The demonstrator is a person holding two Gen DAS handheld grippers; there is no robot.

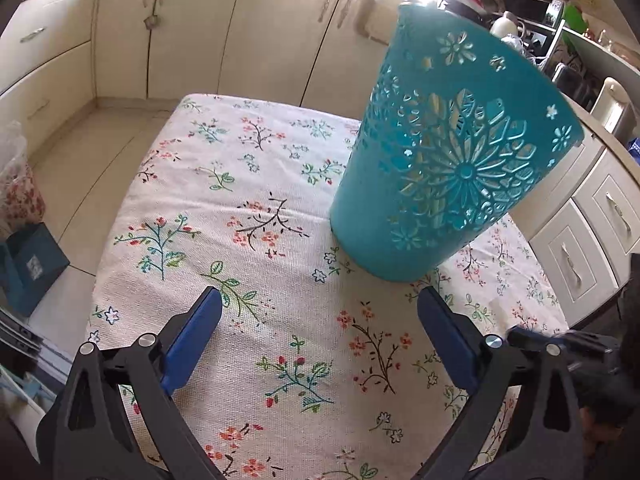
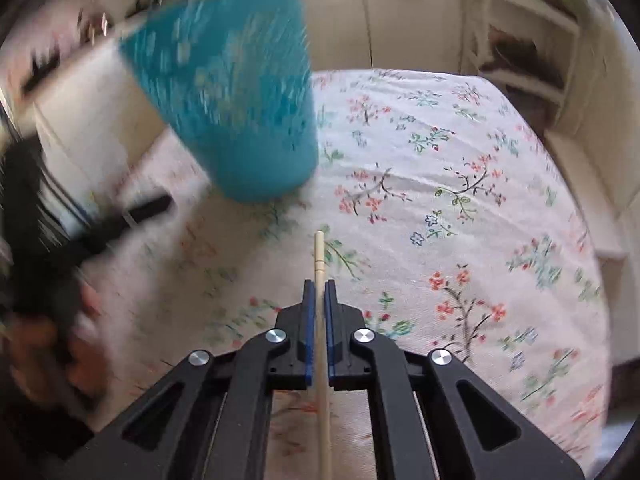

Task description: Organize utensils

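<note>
The right gripper [image 2: 319, 282] has its fingers closed on a pale wooden chopstick [image 2: 320, 258], which lies along them, with its thick end sticking out in front of the tips. The left gripper [image 1: 319, 300] has its fingers wide apart and holds nothing; it hangs above the flowered cloth of the tabletop [image 1: 248, 184].

The teal cut-out utensil holder [image 1: 448, 160] stands upright on the tabletop, toward its far edge. In the right wrist view it is blurred, so I cannot tell if something is already inside.

I judge that the step in hand is to bring the chopstick to the holder. To do it well, raise the chopstick above the rim, tip it nearly vertical, and lower it inside before letting go. The holder looks light; the free left gripper could steady it if the chopstick knocks the rim.
</note>
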